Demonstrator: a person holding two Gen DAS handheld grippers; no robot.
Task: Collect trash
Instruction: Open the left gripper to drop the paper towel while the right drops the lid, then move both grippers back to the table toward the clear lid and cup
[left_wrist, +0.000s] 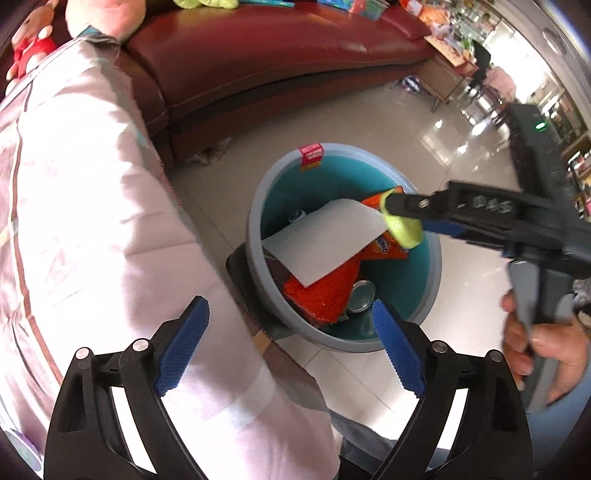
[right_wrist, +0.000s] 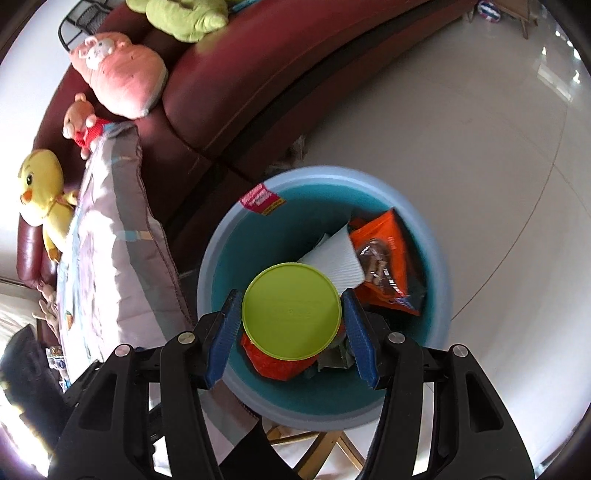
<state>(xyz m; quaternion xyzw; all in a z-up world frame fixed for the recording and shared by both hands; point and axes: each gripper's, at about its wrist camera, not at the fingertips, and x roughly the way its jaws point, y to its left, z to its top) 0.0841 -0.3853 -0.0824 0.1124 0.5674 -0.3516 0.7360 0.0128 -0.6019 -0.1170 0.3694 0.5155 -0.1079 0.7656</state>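
Observation:
A round bin (left_wrist: 255, 206) (right_wrist: 210, 266), grey outside and teal inside, stands on the tiled floor by a sofa. It holds a white sheet of paper (left_wrist: 325, 240) (right_wrist: 340, 262), orange snack wrappers (left_wrist: 325, 291) (right_wrist: 388, 269) and a metal can (left_wrist: 360, 295). My right gripper (right_wrist: 291, 321) (left_wrist: 400, 218) hangs over the bin's mouth, shut on a lime-green round lid (right_wrist: 291, 310) (left_wrist: 404, 230) held by its edges. My left gripper (left_wrist: 291, 347) is open, its blue pads wide apart with nothing between them, at the bin's near rim.
A dark red leather sofa (left_wrist: 258, 62) (right_wrist: 258, 77) curves behind the bin, with plush toys (right_wrist: 122, 81) on it. A pale quilted blanket (left_wrist: 92, 221) (right_wrist: 110, 258) lies left of the bin. A hand (left_wrist: 546, 350) holds the right gripper's handle. Glossy floor tiles (right_wrist: 461, 147) spread to the right.

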